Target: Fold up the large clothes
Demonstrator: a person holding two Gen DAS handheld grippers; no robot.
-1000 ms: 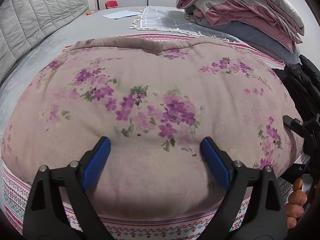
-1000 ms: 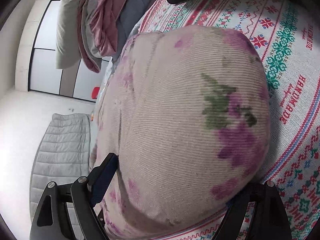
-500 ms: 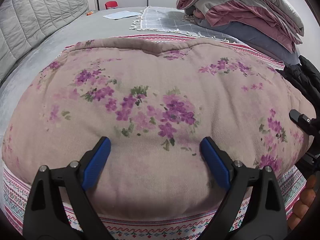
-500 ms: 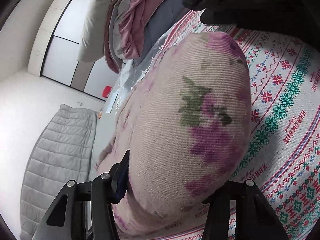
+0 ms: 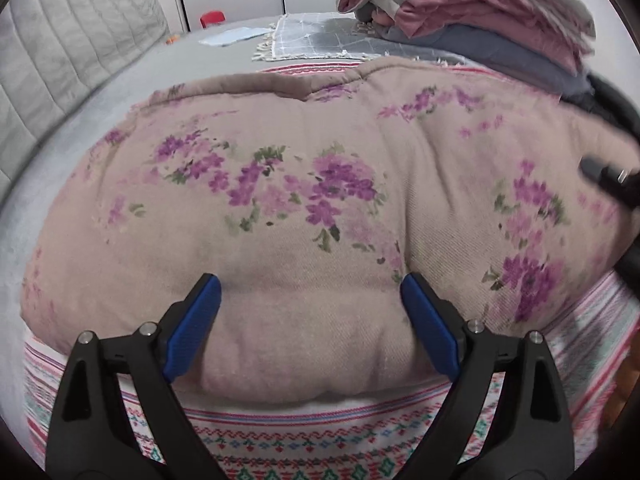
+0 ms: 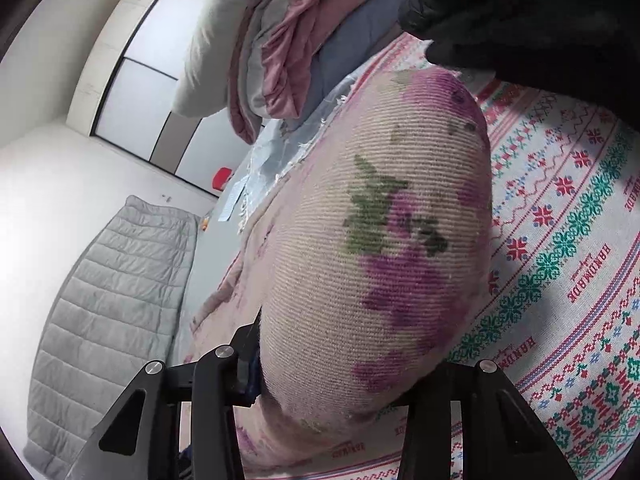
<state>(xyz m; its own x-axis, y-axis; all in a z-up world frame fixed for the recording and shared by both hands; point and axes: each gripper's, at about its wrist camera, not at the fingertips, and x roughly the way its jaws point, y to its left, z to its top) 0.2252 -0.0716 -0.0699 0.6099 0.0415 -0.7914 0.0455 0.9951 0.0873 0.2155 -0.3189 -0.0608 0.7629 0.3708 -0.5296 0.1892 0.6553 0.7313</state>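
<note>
A thick padded garment, beige with purple flowers, lies folded on a cloth with red and green stitched bands. My left gripper stands open astride its near edge. The fabric fills the gap between the blue pads. At the garment's right end my right gripper has its jaws closing. They squeeze the bulging edge, which hides both pads. That end is raised a little off the patterned cloth.
A stack of folded blankets stands at the far right of the bed. A grey fringed cloth lies beside the stack. A black jacket lies close to the garment's right end. A grey quilted headboard runs along the left.
The right gripper's jaws have drawn in on the garment's end, rolled and risen with it. In the left wrist view that end has lifted. The left gripper has stayed as it was.
</note>
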